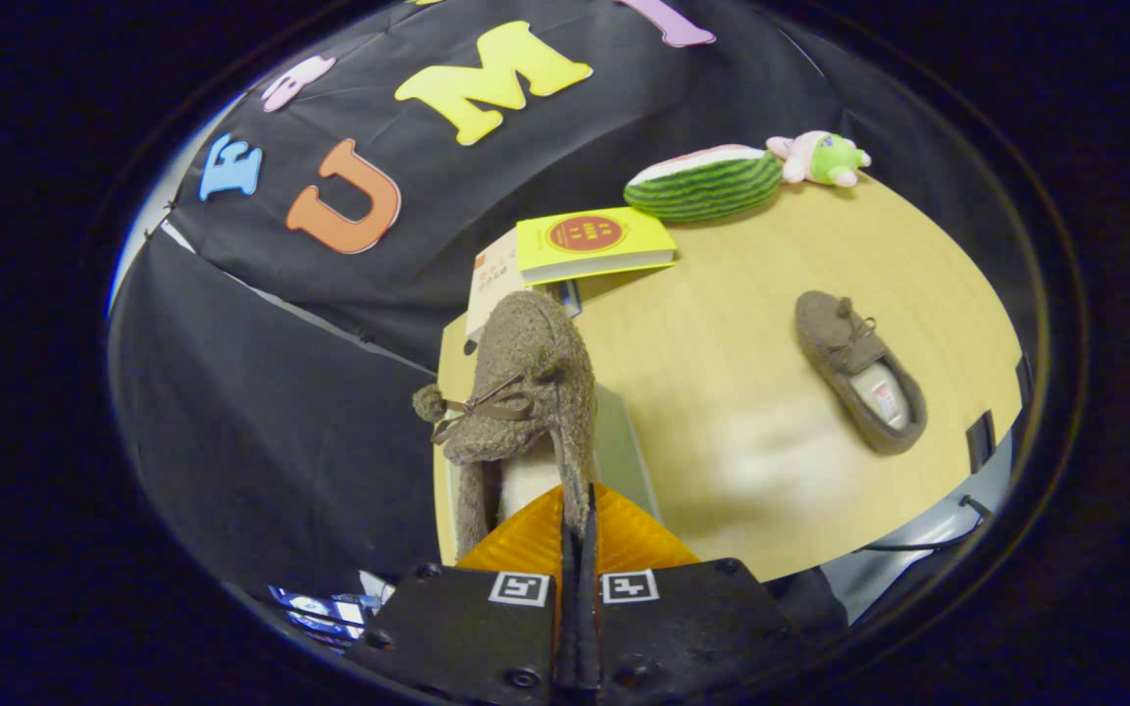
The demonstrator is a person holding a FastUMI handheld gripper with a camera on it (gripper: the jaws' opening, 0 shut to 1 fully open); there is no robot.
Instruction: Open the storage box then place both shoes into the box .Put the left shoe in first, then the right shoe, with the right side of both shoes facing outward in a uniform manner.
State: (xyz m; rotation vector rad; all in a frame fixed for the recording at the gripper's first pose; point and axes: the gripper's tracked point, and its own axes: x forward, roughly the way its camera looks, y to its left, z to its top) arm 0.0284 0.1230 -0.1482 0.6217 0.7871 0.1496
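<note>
Between the two fingers of the gripper (pixel 577 549), pressed tight together on its side wall, a fuzzy brown slipper (pixel 526 392) hangs lifted above the near edge of the wooden counter (pixel 722 392), toe pointing away and a small bow and pompom showing on its upper. Just behind the held slipper, partly hidden by it, sits a pale grey surface (pixel 624 441) that may be the storage box, though the view is too blocked to be sure. Well apart to the right, the second slipper (pixel 859 371) lies flat on the counter, its light lining facing up and its toe turned toward the far side. Beyond the held slipper, a yellow book (pixel 592 245) rests on top of a paler book (pixel 494 284). Farther back, a watermelon-slice plush toy (pixel 704 182) lies beside a small pink-and-green stuffed animal (pixel 820 159) near the counter's far edge, before the black cloth wall (pixel 261 392).
</note>
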